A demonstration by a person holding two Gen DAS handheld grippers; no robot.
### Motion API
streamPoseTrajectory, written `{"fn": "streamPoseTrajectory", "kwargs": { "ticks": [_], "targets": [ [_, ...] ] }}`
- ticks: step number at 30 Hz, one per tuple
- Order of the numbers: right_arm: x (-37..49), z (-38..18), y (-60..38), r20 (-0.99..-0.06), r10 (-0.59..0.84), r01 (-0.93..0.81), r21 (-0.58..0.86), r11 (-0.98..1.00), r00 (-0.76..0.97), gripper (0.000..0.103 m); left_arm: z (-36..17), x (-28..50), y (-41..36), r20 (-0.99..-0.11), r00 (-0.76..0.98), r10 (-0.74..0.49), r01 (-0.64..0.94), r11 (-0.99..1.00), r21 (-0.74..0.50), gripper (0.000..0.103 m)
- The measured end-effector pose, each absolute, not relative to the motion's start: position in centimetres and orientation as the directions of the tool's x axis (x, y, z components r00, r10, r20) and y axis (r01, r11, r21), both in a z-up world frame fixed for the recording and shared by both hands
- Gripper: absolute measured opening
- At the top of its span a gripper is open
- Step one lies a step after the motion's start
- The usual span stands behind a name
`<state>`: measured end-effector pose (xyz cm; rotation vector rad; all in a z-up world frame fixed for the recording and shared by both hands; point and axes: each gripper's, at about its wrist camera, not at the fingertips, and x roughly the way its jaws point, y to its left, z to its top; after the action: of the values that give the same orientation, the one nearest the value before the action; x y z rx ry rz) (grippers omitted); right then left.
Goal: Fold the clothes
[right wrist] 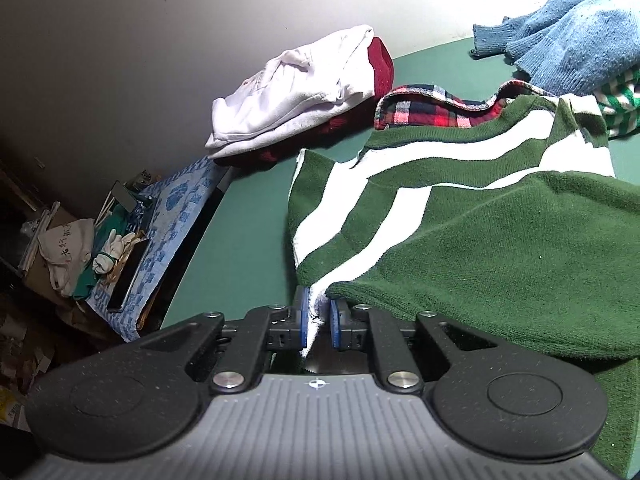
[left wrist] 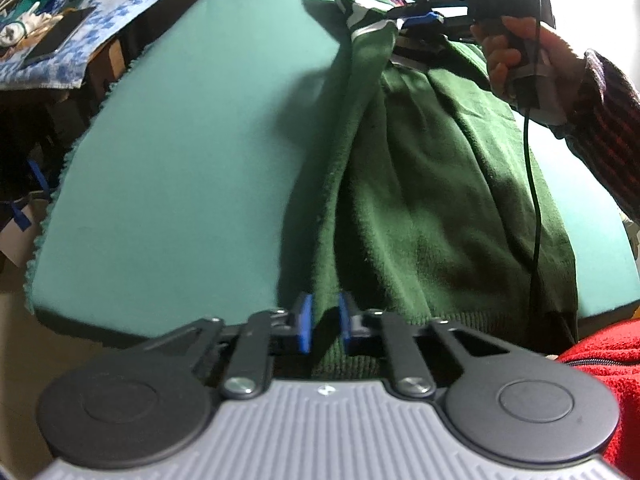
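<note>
Teal table (left wrist: 180,152): bearing all garments. Green sweater (left wrist: 432,208), white-striped: spread across table, lifted at two points. White and dark red folded pile (right wrist: 296,92), plaid shirt (right wrist: 424,110), blue knit (right wrist: 568,40): at far edge. Left gripper (left wrist: 325,322): blue pads clamped on sweater's ribbed hem, near edge. Right gripper (right wrist: 318,318): nearly closed, pinching striped sleeve's white edge.

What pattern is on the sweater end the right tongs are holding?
Dark green with broad white stripes on the sweater; clearest in the right wrist view.
</note>
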<state>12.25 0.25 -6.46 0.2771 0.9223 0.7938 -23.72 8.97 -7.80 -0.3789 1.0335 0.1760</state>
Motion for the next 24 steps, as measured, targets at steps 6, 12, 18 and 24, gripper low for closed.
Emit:
{"fn": "streamPoseTrajectory", "kwargs": {
  "ticks": [6, 12, 18, 24],
  "targets": [
    [12.3, -6.3, -0.2, -0.603, 0.712, -0.499, 0.521, 0.693, 0.359, 0.012, -5.9, -24.2, 7.9, -0.833, 0.553, 0.014, -0.327, 0.923, -0.201, 0.001],
    [12.7, -5.8, -0.9, -0.596, 0.709, -0.505, 0.509, 0.697, 0.377, 0.012, -3.5, -24.2, 6.0, -0.795, 0.606, -0.030, -0.247, 0.943, -0.224, 0.001],
    [13.0, -5.4, -1.4, -0.600, 0.696, -0.529, 0.472, 0.705, 0.393, 0.011, -2.9, -23.1, 4.0, -0.779, 0.618, -0.099, -0.141, 0.962, -0.235, 0.001],
    [13.7, -5.9, -1.9, -0.614, 0.690, -0.546, 0.451, 0.706, 0.383, 0.011, -3.6, -21.3, 2.3, -0.780, 0.597, -0.186, -0.053, 0.961, -0.270, 0.001]
  ]
}}
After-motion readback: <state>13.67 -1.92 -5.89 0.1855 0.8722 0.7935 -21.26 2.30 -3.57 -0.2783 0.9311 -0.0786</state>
